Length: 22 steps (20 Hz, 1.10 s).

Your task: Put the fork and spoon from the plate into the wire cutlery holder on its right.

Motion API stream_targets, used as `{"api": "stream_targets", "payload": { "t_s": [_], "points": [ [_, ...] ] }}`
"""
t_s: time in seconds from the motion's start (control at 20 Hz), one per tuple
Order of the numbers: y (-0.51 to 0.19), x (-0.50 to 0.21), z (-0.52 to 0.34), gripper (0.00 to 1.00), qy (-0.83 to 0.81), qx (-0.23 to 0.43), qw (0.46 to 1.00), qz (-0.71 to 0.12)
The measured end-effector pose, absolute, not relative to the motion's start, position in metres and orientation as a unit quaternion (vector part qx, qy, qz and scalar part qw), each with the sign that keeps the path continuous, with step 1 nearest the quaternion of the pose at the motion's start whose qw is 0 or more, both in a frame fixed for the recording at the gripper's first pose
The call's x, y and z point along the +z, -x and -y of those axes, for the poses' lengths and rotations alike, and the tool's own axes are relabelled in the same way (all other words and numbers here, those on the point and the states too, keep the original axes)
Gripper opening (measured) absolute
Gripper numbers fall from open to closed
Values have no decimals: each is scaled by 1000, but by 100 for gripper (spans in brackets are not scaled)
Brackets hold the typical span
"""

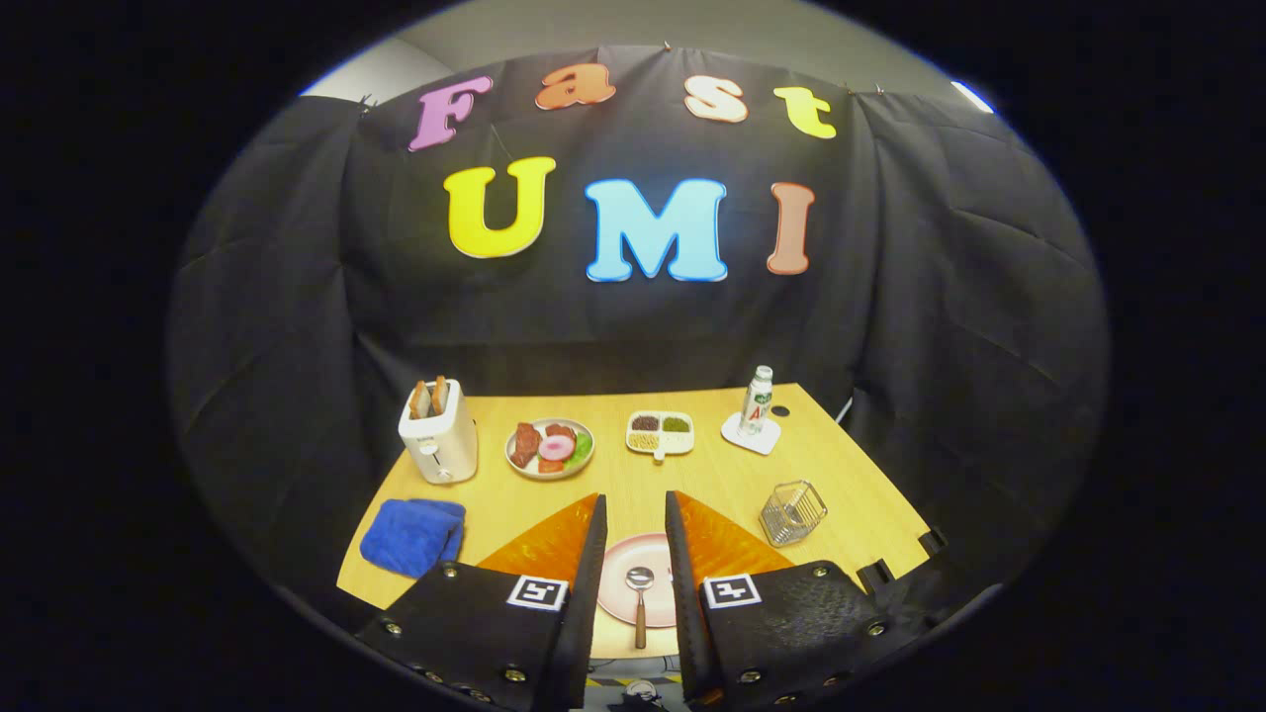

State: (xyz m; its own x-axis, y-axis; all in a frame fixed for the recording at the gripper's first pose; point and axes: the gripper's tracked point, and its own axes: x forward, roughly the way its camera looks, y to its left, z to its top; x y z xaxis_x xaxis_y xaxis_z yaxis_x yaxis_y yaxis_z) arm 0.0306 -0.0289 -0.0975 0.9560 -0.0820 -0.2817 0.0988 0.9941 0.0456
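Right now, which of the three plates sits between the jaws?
The pink plate with the spoon; the food plate and divided dish lie beyond the open gripper.

Gripper (634,514) jaws apart above plate (621,564); spoon (640,593) between them; wire holder (792,512) right.

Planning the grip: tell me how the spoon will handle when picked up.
The spoon lies flat on the plate between the open gripper fingers. It looks stiff and light. Its thin handle probably gives little to pinch, and the shiny bowl may slip. The smooth plate could let it slide.
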Motion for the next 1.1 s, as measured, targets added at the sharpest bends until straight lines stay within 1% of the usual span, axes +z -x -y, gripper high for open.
{"api": "stream_targets", "payload": {
  "t_s": [0.4, 0.75, 0.9, 1.1],
  "points": [
    [-50, -206, 51, 36, -13, -77, 948, -309],
    [-39, -311, 74, 36, 38, -101, 870, -482],
    [-40, -346, 75, 36, 31, -92, 844, -528],
    [-42, -380, 76, 36, 31, -79, 820, -566]
  ]
}}
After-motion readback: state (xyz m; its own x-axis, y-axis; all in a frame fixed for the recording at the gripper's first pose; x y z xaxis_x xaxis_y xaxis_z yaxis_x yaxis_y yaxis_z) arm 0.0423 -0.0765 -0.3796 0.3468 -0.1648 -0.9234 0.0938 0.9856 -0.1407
